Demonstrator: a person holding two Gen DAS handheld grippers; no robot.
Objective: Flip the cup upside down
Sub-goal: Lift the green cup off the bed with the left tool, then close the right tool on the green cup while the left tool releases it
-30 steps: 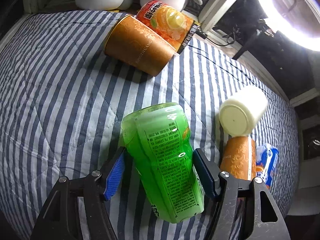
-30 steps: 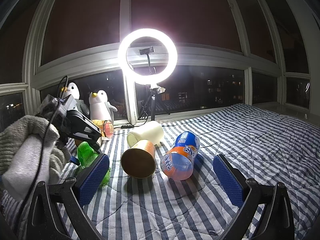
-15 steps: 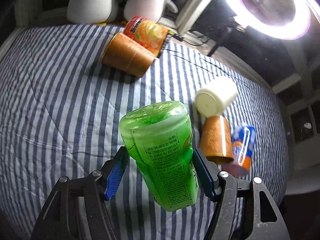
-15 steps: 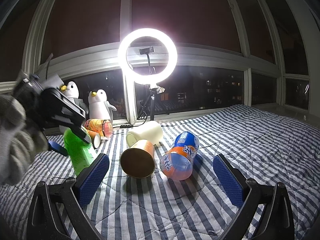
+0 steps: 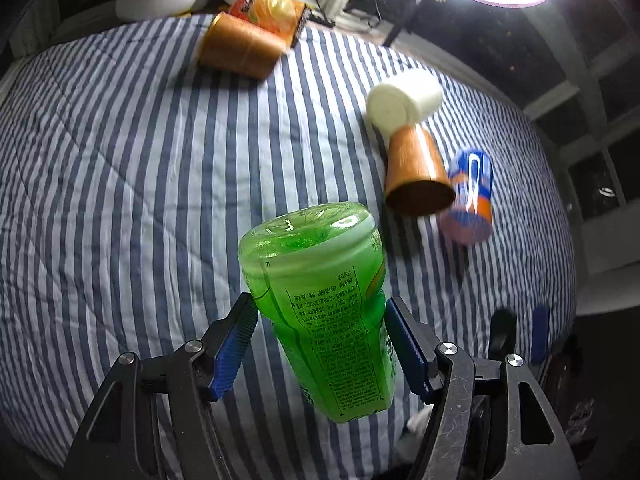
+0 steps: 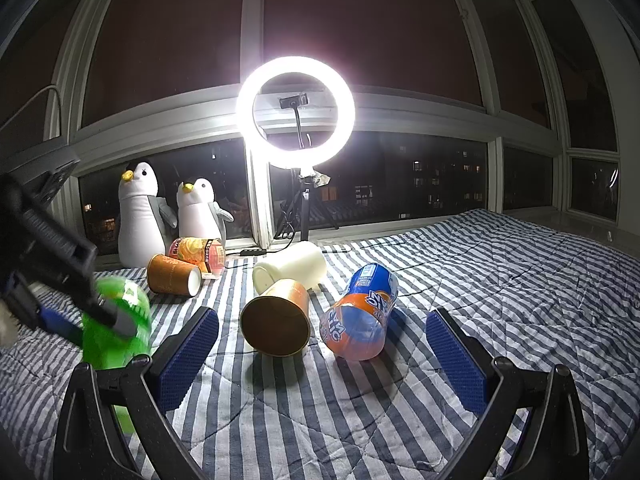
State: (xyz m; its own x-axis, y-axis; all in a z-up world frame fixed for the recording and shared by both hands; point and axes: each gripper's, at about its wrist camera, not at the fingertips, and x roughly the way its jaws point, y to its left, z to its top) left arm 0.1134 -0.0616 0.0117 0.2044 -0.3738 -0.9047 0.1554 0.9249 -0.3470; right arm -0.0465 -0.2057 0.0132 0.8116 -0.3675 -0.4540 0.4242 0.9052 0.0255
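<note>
Gripping translucent green plastic cup [image 5: 320,304], left gripper [image 5: 318,344], seemingly ribbed pads

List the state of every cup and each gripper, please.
green cup: held in the air, tilted
left gripper: shut on the green cup
right gripper: open, holds nothing
gold cup: lying on its side
blue-orange cup: lying on its side
white cup: lying on its side

green cup [image 6: 116,328]: motion-blurred in my right view, partly behind my left gripper [image 5: 318,344]
cup's open end: hidden from me
blue-orange cup [image 5: 468,200], beyond green cup: smeared
</note>
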